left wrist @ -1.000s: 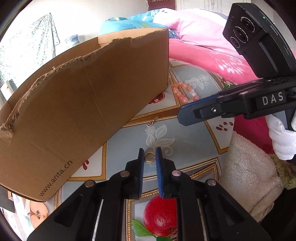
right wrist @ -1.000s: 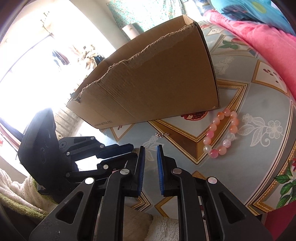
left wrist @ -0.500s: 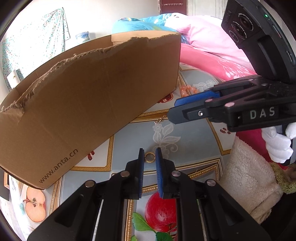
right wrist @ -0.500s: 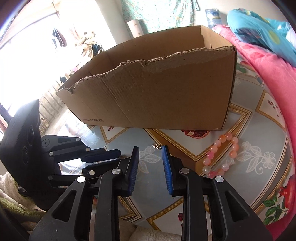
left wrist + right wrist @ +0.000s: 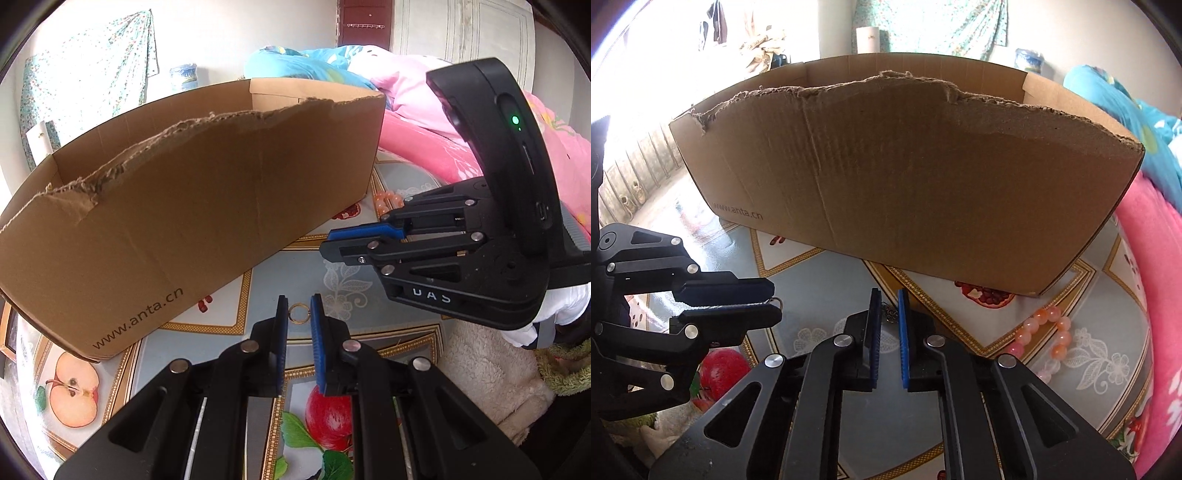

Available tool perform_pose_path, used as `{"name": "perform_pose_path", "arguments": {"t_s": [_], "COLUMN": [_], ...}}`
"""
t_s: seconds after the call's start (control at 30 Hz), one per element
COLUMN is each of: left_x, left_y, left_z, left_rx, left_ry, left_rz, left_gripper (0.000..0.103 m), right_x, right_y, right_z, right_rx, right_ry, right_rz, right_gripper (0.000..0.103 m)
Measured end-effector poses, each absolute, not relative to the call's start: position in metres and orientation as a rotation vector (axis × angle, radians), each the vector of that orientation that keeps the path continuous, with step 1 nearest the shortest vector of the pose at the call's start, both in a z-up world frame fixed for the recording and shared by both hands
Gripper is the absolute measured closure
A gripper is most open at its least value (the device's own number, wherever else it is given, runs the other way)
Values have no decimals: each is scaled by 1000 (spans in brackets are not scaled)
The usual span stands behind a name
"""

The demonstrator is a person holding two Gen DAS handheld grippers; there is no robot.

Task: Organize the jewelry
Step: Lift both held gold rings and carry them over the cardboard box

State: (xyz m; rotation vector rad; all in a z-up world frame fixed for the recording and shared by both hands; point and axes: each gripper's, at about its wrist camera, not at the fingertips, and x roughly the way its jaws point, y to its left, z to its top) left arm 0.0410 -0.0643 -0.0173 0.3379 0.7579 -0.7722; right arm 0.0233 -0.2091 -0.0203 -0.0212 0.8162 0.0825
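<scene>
We hold both grippers low over a patterned fruit-print tablecloth [image 5: 1082, 369], with the big torn-topped cardboard box [image 5: 192, 206] standing just beyond them; we judge that box to be where the jewelry goes. To the right of our right gripper [image 5: 887, 306] a pink bead bracelet [image 5: 1043, 328] lies flat near the box's near corner, well clear of both sets of fingers.

Our left gripper [image 5: 299, 310] has a small gold ring [image 5: 300, 313] between its blue pads, which stand narrowly apart at the ring's width and seem to pinch it; the ring shows at the very tips.

Smallest is a little metal charm on a chain [image 5: 889, 313], lying on the cloth straight ahead of the right fingers and showing in the slot between their tips. Those jaws are drawn in almost fully, with only a slim gap left, and we cannot tell for sure that the pads have caught the charm.

The coming move turns on this: the box rim sits above and ahead of both tips, so whatever we carry must rise over the torn edge, and the right hand is the nearer to the bracelet
</scene>
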Motion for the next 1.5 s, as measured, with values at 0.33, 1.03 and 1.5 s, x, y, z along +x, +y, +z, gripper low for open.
{"name": "perform_pose_path", "arguments": {"t_s": [0.33, 1.03, 1.5], "left_x": [27, 0, 58], "left_y": [-57, -45, -49], "left_z": [-4, 88, 133], "left_rx": [331, 284, 287], "left_ry": [704, 494, 471], "left_rz": [-757, -785, -750], "left_gripper": [91, 91, 91], "right_x": [13, -12, 64], "right_y": [-225, -243, -271], "right_z": [-4, 106, 131], "right_rx": [150, 249, 272], "right_ry": [788, 473, 582], "right_rz": [99, 193, 273], "right_gripper": [103, 103, 103]}}
